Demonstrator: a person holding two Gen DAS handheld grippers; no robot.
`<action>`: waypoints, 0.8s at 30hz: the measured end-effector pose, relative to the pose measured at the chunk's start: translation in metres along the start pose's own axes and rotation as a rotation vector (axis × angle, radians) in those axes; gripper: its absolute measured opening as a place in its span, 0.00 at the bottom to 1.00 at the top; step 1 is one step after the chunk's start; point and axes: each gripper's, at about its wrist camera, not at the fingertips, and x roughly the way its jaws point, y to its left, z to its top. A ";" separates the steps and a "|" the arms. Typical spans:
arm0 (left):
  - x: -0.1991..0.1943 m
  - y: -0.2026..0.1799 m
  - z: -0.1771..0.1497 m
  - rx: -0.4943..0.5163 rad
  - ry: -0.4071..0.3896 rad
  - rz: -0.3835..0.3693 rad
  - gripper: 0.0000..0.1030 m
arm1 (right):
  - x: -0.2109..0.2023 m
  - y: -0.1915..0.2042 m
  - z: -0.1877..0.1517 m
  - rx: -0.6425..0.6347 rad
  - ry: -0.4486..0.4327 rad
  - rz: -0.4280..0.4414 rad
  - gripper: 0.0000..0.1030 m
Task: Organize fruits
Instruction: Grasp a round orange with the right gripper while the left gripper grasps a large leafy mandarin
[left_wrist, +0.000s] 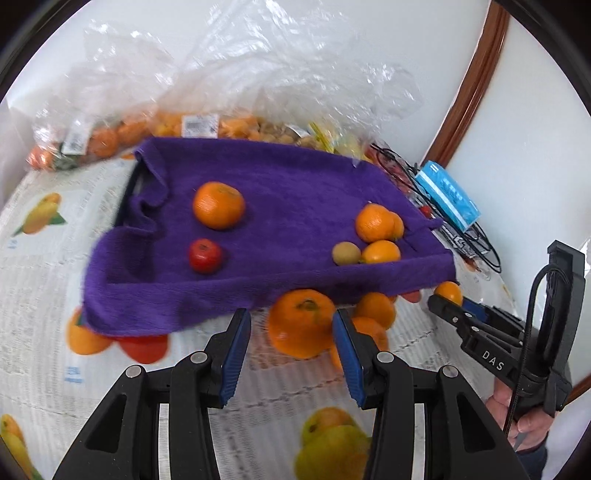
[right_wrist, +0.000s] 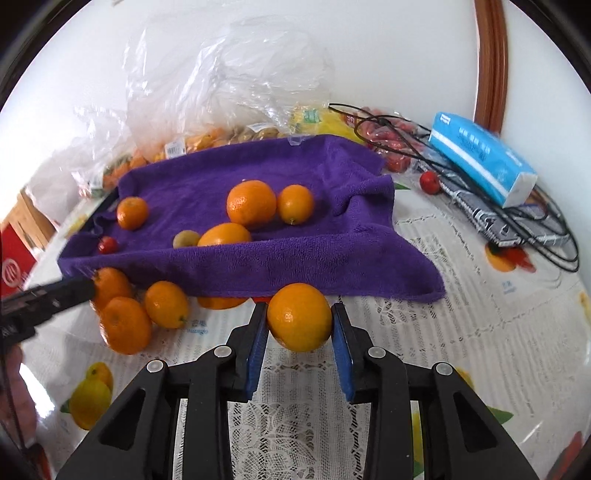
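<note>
A tray draped with a purple towel (left_wrist: 280, 206) (right_wrist: 258, 254) holds several oranges, a kiwi (left_wrist: 346, 253) (right_wrist: 186, 238) and a small red fruit (left_wrist: 205, 255) (right_wrist: 108, 244). My right gripper (right_wrist: 299, 321) is shut on an orange (right_wrist: 299, 316) just in front of the towel's edge; it also shows in the left wrist view (left_wrist: 448, 291). My left gripper (left_wrist: 291, 325) is open, its fingers on either side of a large tangerine (left_wrist: 301, 322) on the table. More oranges (right_wrist: 125, 323) lie beside it.
Clear plastic bags of fruit (left_wrist: 177, 125) (right_wrist: 221, 136) stand behind the tray. A blue tissue pack (right_wrist: 484, 158) (left_wrist: 447, 194), black cables (right_wrist: 546, 236) and a loose small red fruit (right_wrist: 429, 182) lie at the right. The tablecloth (right_wrist: 461, 332) has printed fruit.
</note>
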 end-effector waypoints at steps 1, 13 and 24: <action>0.003 -0.002 0.001 -0.004 0.009 -0.004 0.42 | 0.001 -0.001 0.000 0.007 0.003 0.009 0.33; 0.024 -0.008 0.007 -0.029 0.025 0.084 0.46 | 0.006 0.002 -0.001 0.000 0.026 0.048 0.33; 0.008 -0.004 -0.001 -0.014 0.025 0.075 0.42 | 0.008 0.000 -0.001 0.007 0.034 0.063 0.33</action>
